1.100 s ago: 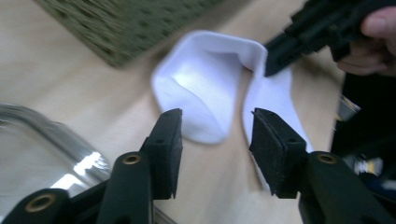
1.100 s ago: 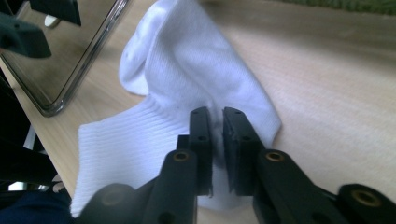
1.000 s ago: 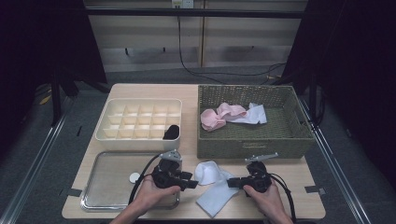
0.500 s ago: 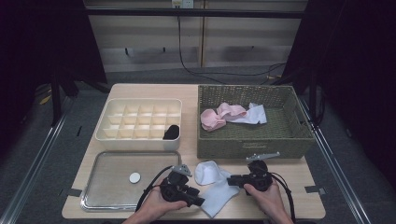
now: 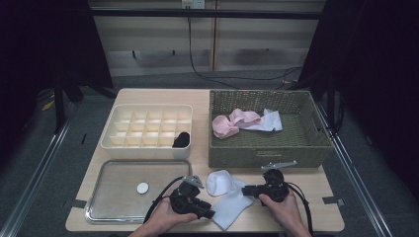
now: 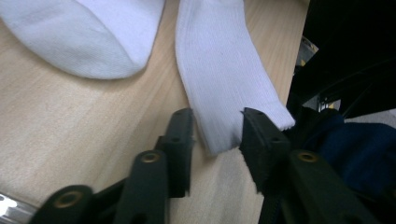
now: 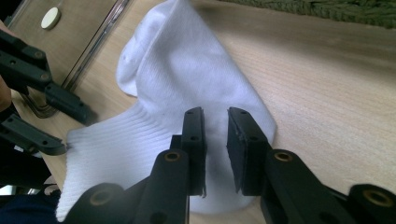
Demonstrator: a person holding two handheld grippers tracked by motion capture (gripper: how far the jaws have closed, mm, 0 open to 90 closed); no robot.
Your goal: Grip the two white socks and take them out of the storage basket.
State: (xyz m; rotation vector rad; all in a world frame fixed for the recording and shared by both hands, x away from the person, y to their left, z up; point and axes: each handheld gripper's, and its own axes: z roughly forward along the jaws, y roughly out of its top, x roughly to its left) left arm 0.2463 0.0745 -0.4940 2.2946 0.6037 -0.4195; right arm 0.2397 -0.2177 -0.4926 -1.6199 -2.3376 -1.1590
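White sock being laid flat on bench near front edge, between metal tray and wicker basket. Cuff end being straddled by left claw; jaws just being closed further, cuff between them, firm pinch not being shown. Sock's middle being pressed by right claw, jaws being kept to narrow gap; whether fabric is being pinched cannot be told. Pink clothes being kept in basket; divided organizer being left behind tray.

sock's toe cut off by top edge, left gripper view
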